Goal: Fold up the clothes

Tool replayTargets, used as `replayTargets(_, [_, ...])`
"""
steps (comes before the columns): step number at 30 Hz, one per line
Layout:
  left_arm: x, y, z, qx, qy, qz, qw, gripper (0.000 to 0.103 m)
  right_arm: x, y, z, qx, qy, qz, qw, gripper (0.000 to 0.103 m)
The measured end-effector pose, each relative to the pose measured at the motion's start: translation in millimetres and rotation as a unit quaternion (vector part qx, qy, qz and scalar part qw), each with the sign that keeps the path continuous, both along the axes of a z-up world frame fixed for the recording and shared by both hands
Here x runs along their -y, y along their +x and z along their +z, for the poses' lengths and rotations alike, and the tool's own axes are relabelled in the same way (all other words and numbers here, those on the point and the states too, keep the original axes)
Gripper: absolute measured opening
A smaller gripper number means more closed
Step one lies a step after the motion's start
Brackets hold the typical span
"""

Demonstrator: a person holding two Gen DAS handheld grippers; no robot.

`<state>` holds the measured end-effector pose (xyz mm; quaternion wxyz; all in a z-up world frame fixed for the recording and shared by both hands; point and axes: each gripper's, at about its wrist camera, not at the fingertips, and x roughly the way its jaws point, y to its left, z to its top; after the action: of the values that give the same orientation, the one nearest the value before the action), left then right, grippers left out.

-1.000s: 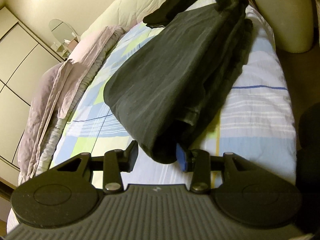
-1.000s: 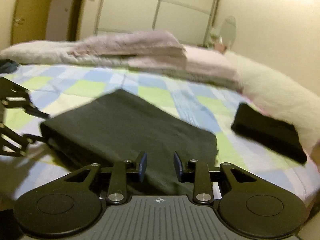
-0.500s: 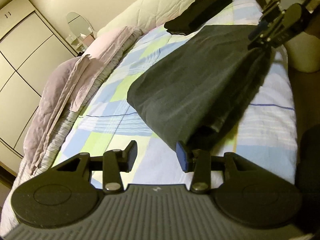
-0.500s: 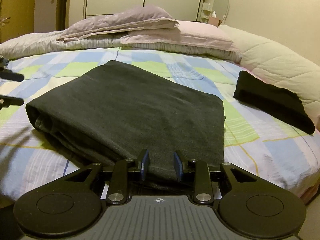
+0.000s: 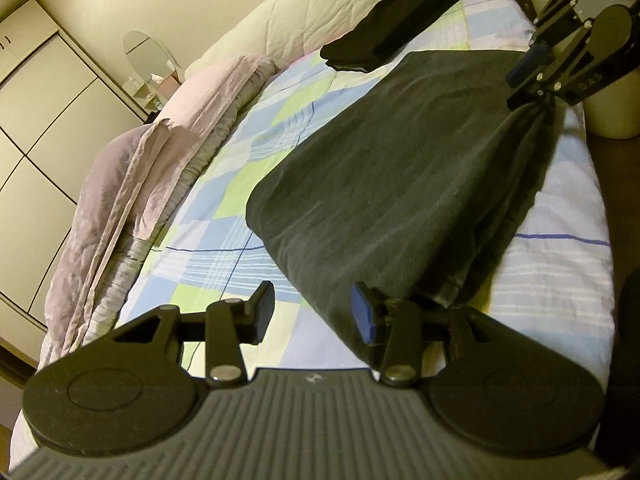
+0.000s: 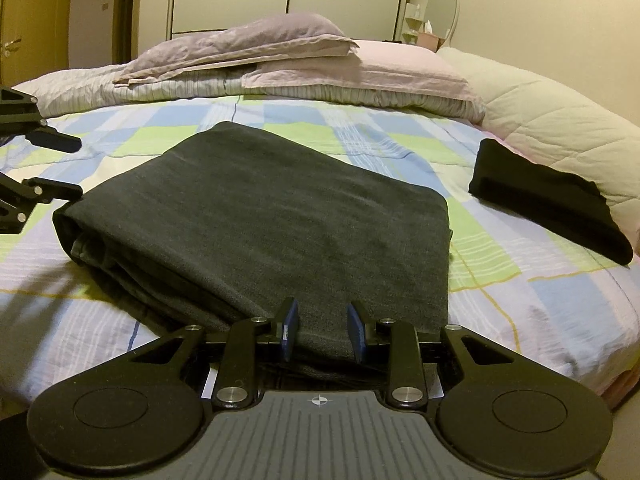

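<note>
Left wrist view shows two garments on the bed (image 5: 560, 288): one dark grey folded garment (image 5: 400, 184), a broad flat rectangle of soft matte knit with stacked layers showing along its near edge, and one smaller black folded garment (image 5: 388, 42), a compact wedge lying well beyond it. The left gripper (image 5: 313, 316) has its fingers released and spread wide; the grey fabric's near corner lies just ahead of the blue-padded finger on the right, and bare bedsheet shows between the two. The right gripper (image 6: 322, 330) has its two blue-padded fingers (image 6: 290, 330) set a little apart with the grey garment's hem lying between them; whether they pinch the cloth I cannot tell. Ahead of those fingers the garment spreads smooth across the checked sheet of blue, green and white squares. Beyond it lie two pale lilac pillows (image 6: 280, 52), crumpled and soft, and one cream quilted duvet (image 6: 552, 120) off to the right.
</note>
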<state>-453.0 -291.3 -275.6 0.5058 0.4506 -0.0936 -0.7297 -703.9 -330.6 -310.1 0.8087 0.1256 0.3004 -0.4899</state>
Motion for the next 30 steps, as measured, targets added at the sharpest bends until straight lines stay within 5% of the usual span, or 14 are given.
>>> replayTargets(10, [18.3, 0.5, 24.1, -0.032, -0.023, 0.0, 0.9992, 0.04, 7.5, -9.2, 13.1, 0.01, 0.038, 0.018, 0.999, 0.031])
replayTargets(15, [47.8, -11.6, 37.1, -0.029, -0.02, -0.017, 0.9992, 0.043, 15.4, -32.8, 34.9, 0.067, 0.038, -0.004, 0.997, 0.031])
replayTargets(21, [116.6, -24.2, 32.0, -0.077, 0.043, -0.015, 0.996, 0.044, 79.5, -53.8, 37.7, 0.076, 0.06, -0.029, 0.995, 0.031])
replayTargets(30, [217.4, -19.5, -15.3, -0.149, 0.147, 0.042, 0.9769, 0.05, 177.7, -43.8, 1.7, 0.046, 0.109, -0.017, 0.993, 0.031])
